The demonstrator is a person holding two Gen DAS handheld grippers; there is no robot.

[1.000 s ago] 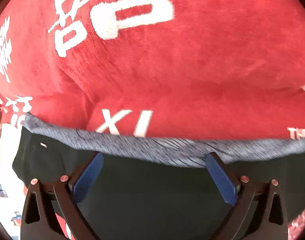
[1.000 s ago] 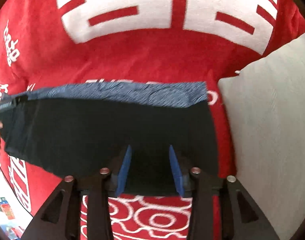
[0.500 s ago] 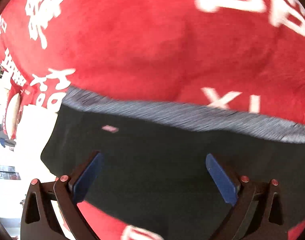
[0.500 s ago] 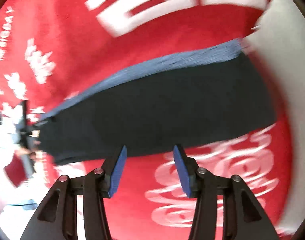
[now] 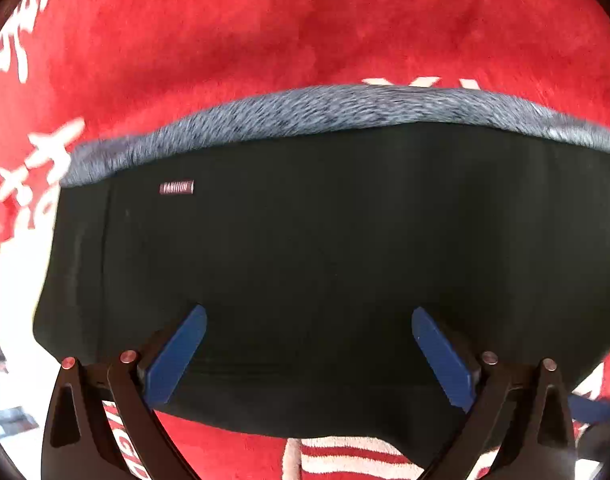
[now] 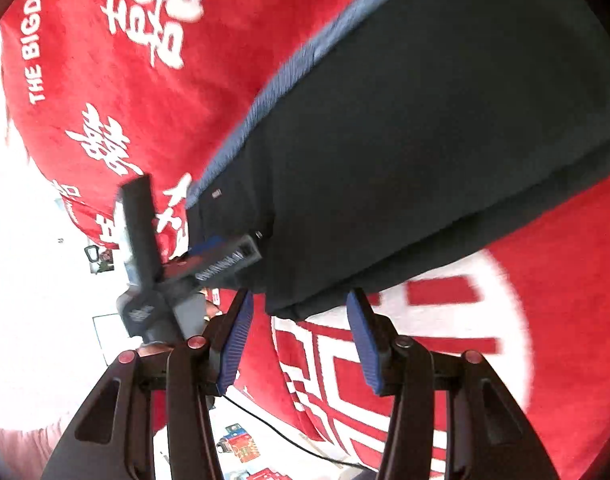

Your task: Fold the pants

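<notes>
I find the pants (image 5: 305,256) lying directly ahead of my open, empty left gripper (image 5: 307,356), long axis crosswise. The right gripper (image 6: 299,340), also open and empty, faces their near corner.

Red plush blanket (image 5: 265,40) w/ white lettering; black cable (image 6: 273,428); small cartons (image 6: 241,446) on floor.

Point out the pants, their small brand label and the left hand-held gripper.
pants (image 5: 325,240), left wrist view, on the black fabric's middle.
brand label (image 5: 177,188), left wrist view, on the label's centre.
left hand-held gripper (image 5: 309,320), left wrist view, midway between its blue fingertips.
</notes>
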